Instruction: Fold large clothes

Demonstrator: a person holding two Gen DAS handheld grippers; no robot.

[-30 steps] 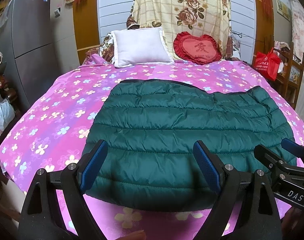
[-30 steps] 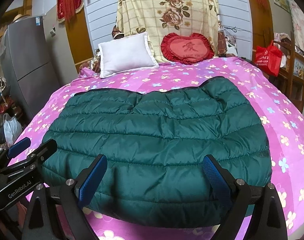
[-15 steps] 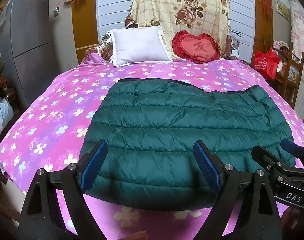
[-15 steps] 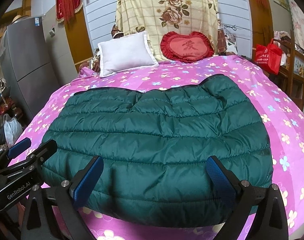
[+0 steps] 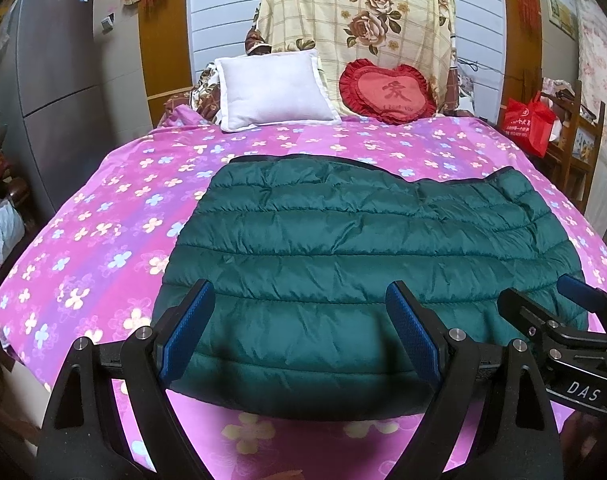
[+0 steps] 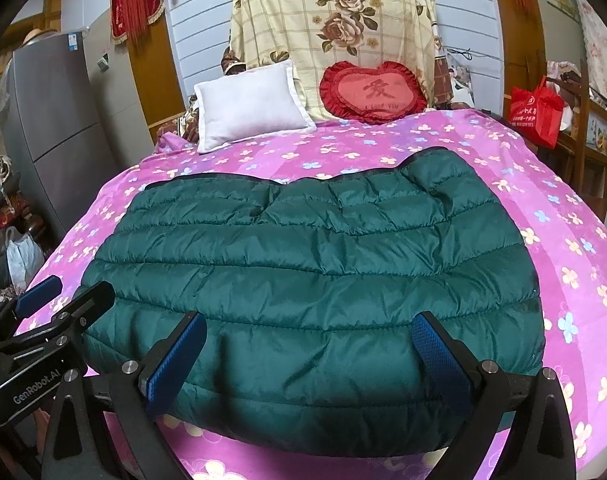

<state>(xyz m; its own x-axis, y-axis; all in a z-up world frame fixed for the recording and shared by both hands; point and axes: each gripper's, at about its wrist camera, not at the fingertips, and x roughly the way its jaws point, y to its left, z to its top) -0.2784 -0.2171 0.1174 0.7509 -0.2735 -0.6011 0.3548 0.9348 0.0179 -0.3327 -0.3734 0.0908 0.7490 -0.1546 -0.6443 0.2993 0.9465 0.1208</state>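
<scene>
A dark green quilted jacket (image 5: pixel 363 232) (image 6: pixel 311 248) lies folded flat on the pink flowered bed sheet (image 5: pixel 103 232) (image 6: pixel 563 208), close to the near edge of the bed. My left gripper (image 5: pixel 298 286) hovers over the jacket's near left part, jaws wide, with nothing between the blue pads. My right gripper (image 6: pixel 308 318) hovers over the near right part, just as wide and free of the fabric. Each gripper shows in the other's view: the right gripper (image 5: pixel 537 288) at the right margin, the left gripper (image 6: pixel 77 284) at the left margin.
A white pillow (image 5: pixel 273 86) and a red heart cushion (image 5: pixel 387 92) lean on a flowered blanket (image 5: pixel 359 12) at the head of the bed. A grey fridge (image 5: pixel 55 80) and a white bag (image 5: pixel 1 224) stand left. A red bag (image 5: pixel 529 122) hangs on wooden shelves right.
The right gripper's jaws have spread a little wider. Both hands and the jacket stay where they were.
</scene>
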